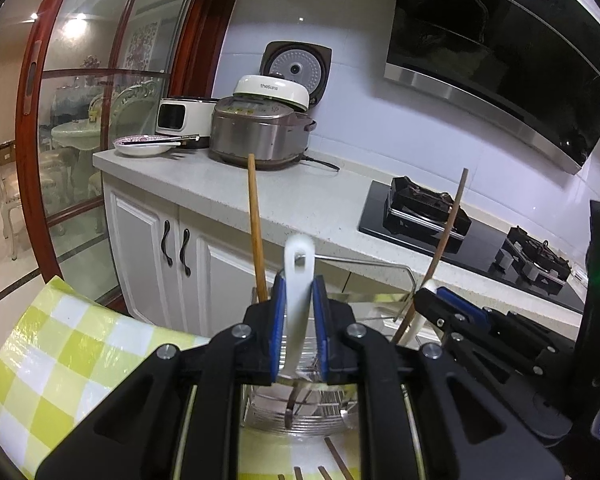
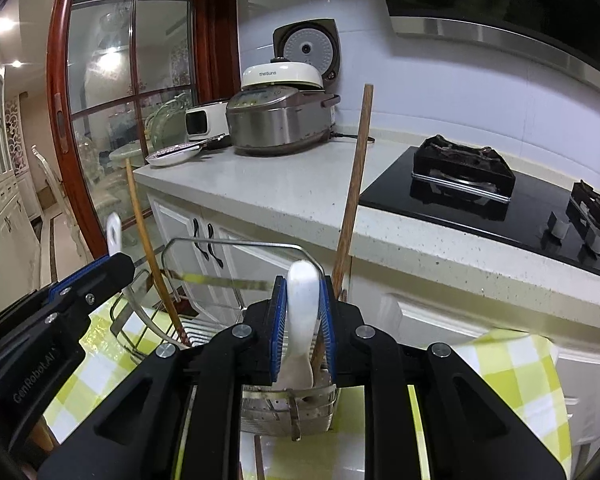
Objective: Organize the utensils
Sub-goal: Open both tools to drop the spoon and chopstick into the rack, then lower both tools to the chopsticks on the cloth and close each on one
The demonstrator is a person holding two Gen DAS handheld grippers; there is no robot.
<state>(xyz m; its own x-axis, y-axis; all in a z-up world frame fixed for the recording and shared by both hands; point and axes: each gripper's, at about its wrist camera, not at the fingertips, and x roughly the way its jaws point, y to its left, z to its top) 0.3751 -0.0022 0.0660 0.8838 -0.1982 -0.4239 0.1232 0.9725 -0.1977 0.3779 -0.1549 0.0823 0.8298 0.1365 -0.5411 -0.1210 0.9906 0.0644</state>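
My left gripper (image 1: 299,284) is shut on a white plastic spoon handle (image 1: 298,256) with a hanging hole, held upright over a metal utensil rack (image 1: 300,412) on the checked tablecloth (image 1: 60,352). A light bamboo stick (image 1: 256,224) and a darker wooden handle (image 1: 448,240) stand in the rack. My right gripper (image 2: 302,284) is shut on a white ceramic spoon (image 2: 300,320), whose bowl dips into the rack's round cup (image 2: 288,404), beside the dark wooden handle (image 2: 354,184). Each gripper shows in the other's view: the right gripper (image 1: 430,292) and the left gripper (image 2: 120,264).
Behind the table runs a white counter (image 1: 300,200) with a rice cooker (image 1: 260,132), a plate with chopsticks (image 1: 144,146) and a black gas hob (image 1: 428,208) under a range hood (image 1: 500,60). A glass sliding door (image 1: 80,120) stands left. Loose sticks (image 1: 336,456) lie on the cloth.
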